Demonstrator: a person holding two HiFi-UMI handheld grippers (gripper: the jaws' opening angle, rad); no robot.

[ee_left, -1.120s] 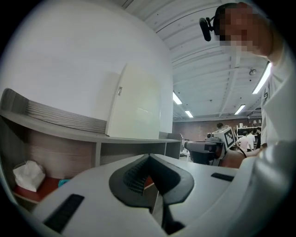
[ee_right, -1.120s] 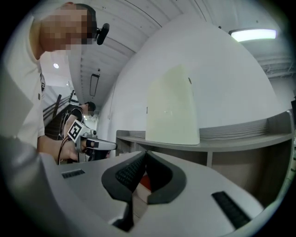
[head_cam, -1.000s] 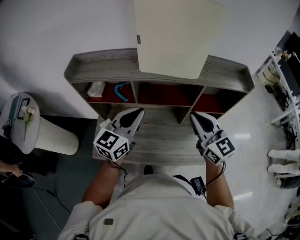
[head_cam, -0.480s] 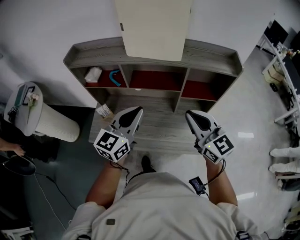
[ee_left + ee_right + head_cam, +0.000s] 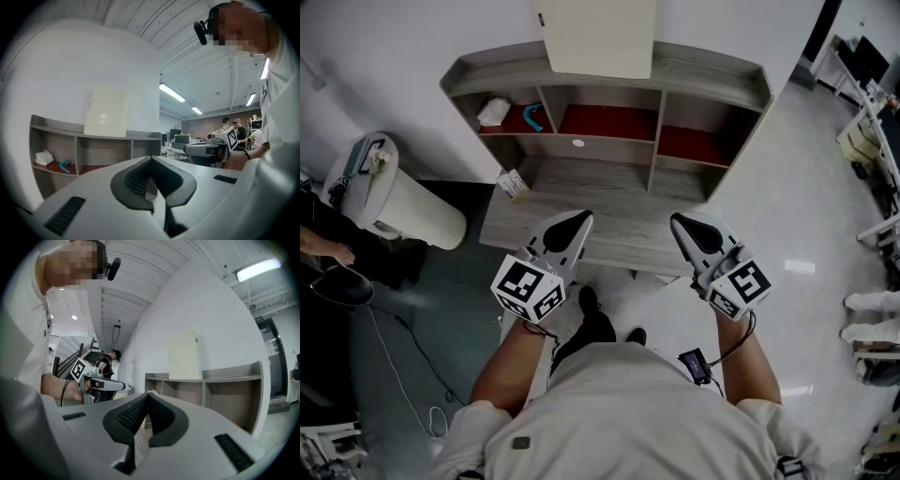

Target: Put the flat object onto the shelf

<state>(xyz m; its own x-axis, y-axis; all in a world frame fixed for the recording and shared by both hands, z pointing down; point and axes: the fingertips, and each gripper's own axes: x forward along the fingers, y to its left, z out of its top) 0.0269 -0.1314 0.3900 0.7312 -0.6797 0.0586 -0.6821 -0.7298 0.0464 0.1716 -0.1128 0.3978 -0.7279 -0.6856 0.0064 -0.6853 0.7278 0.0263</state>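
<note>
The flat object, a cream board (image 5: 595, 37), stands upright on the top of the grey wooden shelf (image 5: 712, 80), leaning against the white wall. It also shows in the left gripper view (image 5: 107, 111) and the right gripper view (image 5: 183, 355). My left gripper (image 5: 579, 218) and right gripper (image 5: 680, 222) hover side by side in front of the shelf's lower ledge, well short of the board. Both are shut with nothing between the jaws, as seen along the left gripper (image 5: 151, 159) and the right gripper (image 5: 148, 394).
The left compartment holds a teal curved thing (image 5: 532, 117) and a white crumpled thing (image 5: 494, 111). A small box (image 5: 514, 183) lies on the lower ledge's left end. A white ribbed bin (image 5: 398, 220) stands left of the shelf. Cables trail on the floor; people stand far off.
The shelf and board have slid away toward the view's top as the person stepped back. Both grippers now hang over the ledge's front edge and the floor. Jaws stayed shut.
</note>
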